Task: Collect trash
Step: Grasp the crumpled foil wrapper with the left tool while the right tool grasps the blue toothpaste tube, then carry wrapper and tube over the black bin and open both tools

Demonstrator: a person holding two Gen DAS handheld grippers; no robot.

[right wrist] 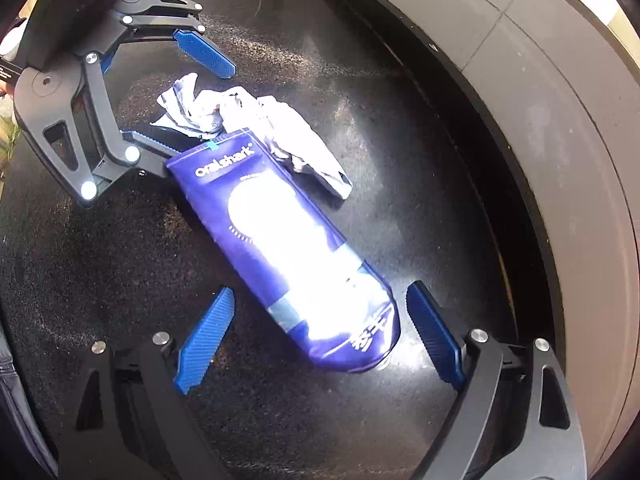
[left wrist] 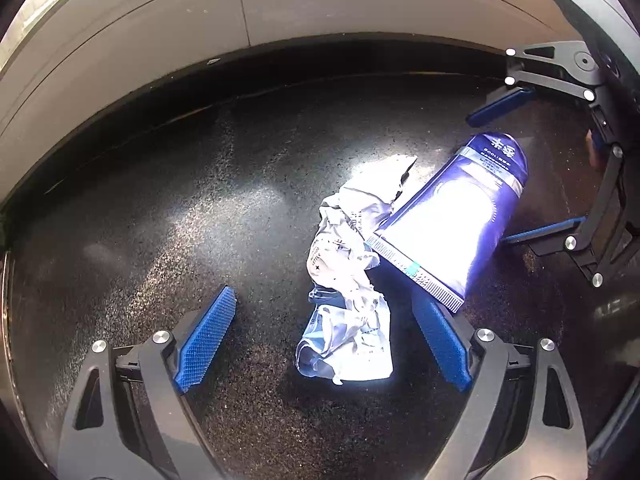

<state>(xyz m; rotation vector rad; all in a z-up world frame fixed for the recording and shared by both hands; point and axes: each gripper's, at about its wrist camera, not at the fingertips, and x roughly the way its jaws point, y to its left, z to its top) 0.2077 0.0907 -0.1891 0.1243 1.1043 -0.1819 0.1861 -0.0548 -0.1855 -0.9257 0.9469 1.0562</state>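
A crumpled white wrapper (left wrist: pixel 352 280) lies on the dark speckled counter (left wrist: pixel 160 220). Beside it lies a glossy blue pouch (left wrist: pixel 452 216), and the two touch. My left gripper (left wrist: pixel 324 340) is open, pointing down, with the wrapper's near end between its blue pads (left wrist: pixel 208 336) and gaps on both sides. Its right pad sits close to the pouch's sealed corner. In the right wrist view my right gripper (right wrist: pixel 320 338) is open astride the rounded end of the blue pouch (right wrist: pixel 288 240), its pads clear of it. There the left gripper (right wrist: pixel 176 96) straddles the wrapper (right wrist: pixel 248 120). The right gripper (left wrist: pixel 524 168) also shows at the pouch's far end.
A grey raised ledge or wall (left wrist: pixel 280 8) curves along the counter's far side, with a dark shadowed gap (left wrist: pixel 320 60) beneath it. The same ledge (right wrist: pixel 560 140) borders the counter on the right in the right wrist view. Bright glare falls on the pouch and the counter.
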